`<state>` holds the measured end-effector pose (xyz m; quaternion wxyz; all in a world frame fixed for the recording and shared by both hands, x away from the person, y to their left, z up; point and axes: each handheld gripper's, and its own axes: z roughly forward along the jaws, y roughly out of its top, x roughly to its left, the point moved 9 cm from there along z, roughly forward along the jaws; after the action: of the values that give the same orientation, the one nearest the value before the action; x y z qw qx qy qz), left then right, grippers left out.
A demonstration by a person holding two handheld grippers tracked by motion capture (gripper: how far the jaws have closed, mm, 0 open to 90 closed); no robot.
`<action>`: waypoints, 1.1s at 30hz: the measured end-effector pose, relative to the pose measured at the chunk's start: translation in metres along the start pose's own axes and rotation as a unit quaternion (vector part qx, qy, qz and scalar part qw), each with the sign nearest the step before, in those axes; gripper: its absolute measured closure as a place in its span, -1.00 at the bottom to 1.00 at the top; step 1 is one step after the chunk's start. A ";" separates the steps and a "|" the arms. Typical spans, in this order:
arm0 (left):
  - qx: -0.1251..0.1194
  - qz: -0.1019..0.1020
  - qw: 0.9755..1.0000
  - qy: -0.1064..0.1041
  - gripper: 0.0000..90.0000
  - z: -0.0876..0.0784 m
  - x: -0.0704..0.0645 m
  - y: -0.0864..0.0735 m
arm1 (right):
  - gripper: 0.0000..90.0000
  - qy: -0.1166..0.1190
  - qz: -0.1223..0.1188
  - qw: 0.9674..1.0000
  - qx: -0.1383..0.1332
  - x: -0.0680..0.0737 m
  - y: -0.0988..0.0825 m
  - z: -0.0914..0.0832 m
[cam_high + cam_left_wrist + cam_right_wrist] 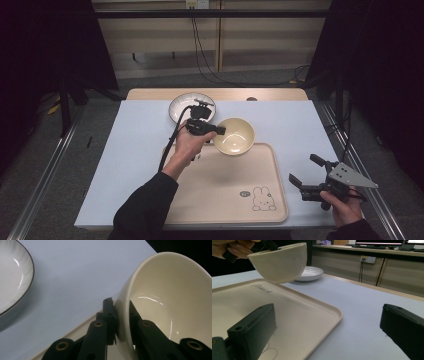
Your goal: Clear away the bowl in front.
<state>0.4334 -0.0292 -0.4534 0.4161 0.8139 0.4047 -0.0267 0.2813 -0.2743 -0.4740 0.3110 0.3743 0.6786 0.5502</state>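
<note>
Where pale blue-white table [135, 150] meets its near edge: flat cream rectangular plastic tray with rabbit drawing [225, 192]. Behind tray, white shallow dark-rimmed plate [181, 106] on table. Cream round ceramic bowl [235, 136] held clear above tray's far edge, tilted. Left gripper [218, 130] jaws clamped on bowl's rim, one inside, one outside. Right gripper [306, 171] just beside tray's right edge, jaws spread wide, holding nothing.

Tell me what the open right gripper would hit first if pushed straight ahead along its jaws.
Likely nothing soon: the right gripper looks along the cream plastic tray's edge over bare white tabletop. The lifted cream bowl and white plate lie left of that line; depth is uncertain.
</note>
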 end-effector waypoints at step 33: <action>0.065 0.013 0.998 -0.008 0.85 0.090 -0.025 -0.008 | -1.00 0.006 -0.002 1.000 0.001 0.001 -0.001 0.001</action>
<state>0.4371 -0.1053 -0.5075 0.3661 0.8440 0.3882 -0.0537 0.2810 -0.2730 -0.4749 0.3076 0.3704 0.6818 0.5508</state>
